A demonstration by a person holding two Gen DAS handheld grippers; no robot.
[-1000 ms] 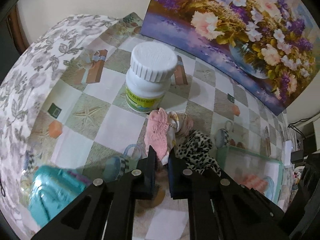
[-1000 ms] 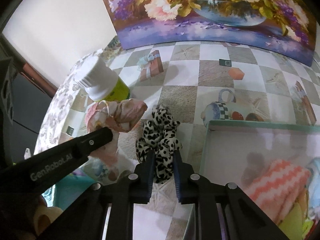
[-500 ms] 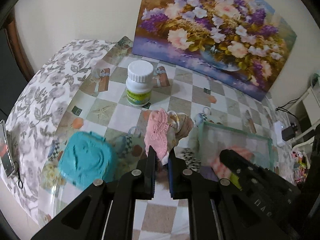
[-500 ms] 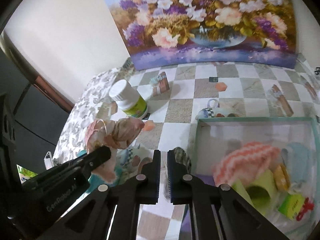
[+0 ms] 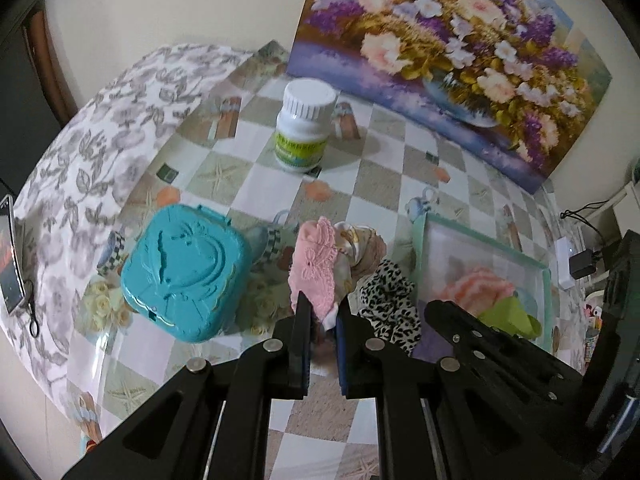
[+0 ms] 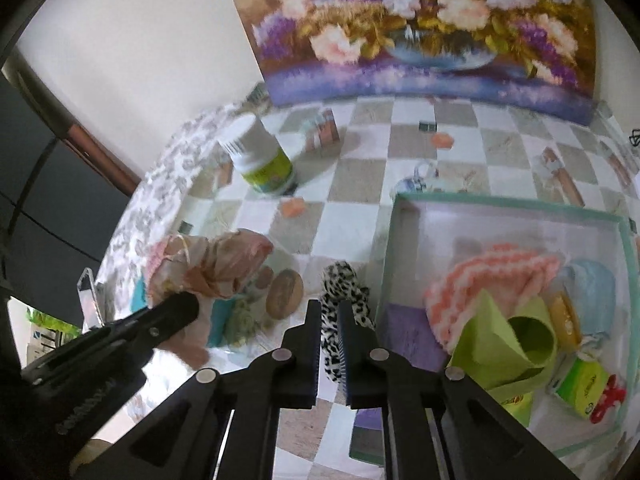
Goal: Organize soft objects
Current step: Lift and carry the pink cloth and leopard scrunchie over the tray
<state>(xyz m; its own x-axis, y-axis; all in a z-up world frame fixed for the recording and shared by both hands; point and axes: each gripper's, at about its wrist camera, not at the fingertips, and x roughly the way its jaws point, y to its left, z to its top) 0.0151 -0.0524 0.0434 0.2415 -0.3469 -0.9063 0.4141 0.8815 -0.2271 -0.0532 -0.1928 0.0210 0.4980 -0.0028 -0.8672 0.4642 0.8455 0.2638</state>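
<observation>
On the checked glossy counter (image 5: 256, 184) we see, toward its left edge, a teal moulded plastic case (image 5: 186, 274) with a raised relief on its lid. It lies nearer the middle of our left view than it did half a second ago. Behind it stands a white ribbed-cap plastic bottle with a green label (image 5: 304, 128), near the back edge by the flower painting (image 5: 452, 52).

Our left hand-held gripper (image 5: 322, 314) is pinched narrow on a pink lace-trimmed fabric scrunchie (image 5: 316, 264), soft and bunched, lifted above the counter. Just to its right our right hand-held gripper (image 6: 329, 322) is clamped on a leopard-print fabric scrunchie (image 6: 340, 288), now hanging crumpled beside the mint-rimmed shallow box (image 6: 508, 206). In the box lie a coral-and-white knitted cloth (image 6: 492, 276) and a lime green folded cloth (image 6: 508, 340).
</observation>
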